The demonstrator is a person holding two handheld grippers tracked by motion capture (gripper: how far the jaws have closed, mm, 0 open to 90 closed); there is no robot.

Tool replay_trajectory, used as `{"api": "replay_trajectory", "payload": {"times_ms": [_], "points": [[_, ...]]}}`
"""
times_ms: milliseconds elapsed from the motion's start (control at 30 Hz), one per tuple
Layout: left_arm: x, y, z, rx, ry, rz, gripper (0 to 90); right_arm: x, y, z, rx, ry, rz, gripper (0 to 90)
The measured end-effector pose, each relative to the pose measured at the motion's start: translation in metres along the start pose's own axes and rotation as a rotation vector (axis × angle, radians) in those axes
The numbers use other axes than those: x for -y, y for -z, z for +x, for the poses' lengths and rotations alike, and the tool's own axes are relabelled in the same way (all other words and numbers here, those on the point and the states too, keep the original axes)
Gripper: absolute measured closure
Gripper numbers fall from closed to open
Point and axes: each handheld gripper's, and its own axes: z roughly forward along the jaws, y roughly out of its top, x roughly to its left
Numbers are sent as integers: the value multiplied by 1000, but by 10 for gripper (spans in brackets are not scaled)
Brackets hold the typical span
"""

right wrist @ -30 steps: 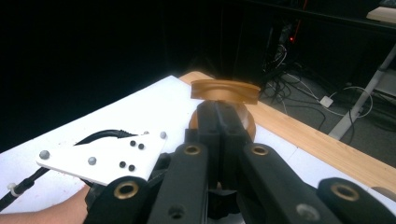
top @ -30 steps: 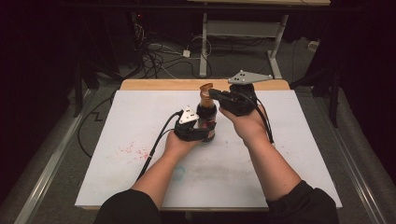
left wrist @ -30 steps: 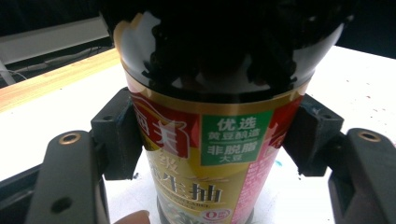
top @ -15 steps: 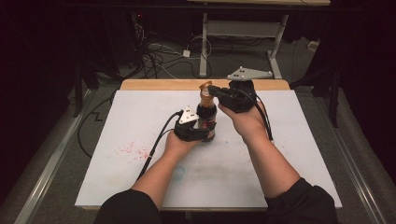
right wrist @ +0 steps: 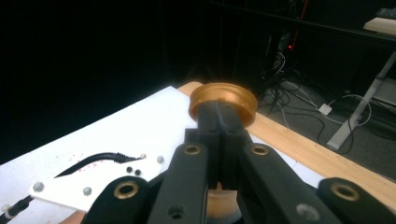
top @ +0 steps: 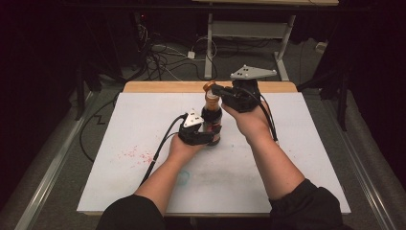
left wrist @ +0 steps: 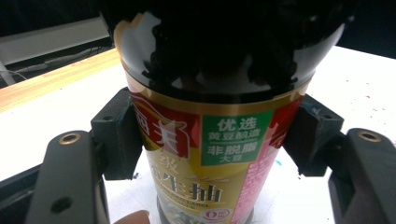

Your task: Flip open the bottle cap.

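A: The bottle (top: pixel 211 120) stands upright at the middle of the frame on the white desk (top: pixel 297 158). The left tongs (top: pixel 203 138) clamp its labelled body from both sides. The right tongs (top: pixel 216 90) are pinched right together at the gold cap (top: pixel 209 86). It looks like the cap is being worked off.

B: Then I'd keep the left grip firm and low so the bottle can't spin, and keep the right tongs square to the cap so they don't slip off its rim.

A: The left gripper view shows each pad (left wrist: pixel 116 135) pressed flat on the label, which the high view hides.

B: And the right gripper view shows the jaws meeting just under the cap's (right wrist: pixel 223 101) lip, in mid-frame. Whether they truly grip it I can't tell.
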Motion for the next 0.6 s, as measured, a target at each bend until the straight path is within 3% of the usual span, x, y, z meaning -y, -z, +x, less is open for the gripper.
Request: {"api": "replay_trajectory", "payload": {"times_ms": [233,600], "points": [[0,0,0,2,4,-3,290,-8,-13,-2,0,0,12,900],[0,0,0,2,7,-5,290,-9,-1,-2,6,10,-2,900]]}}
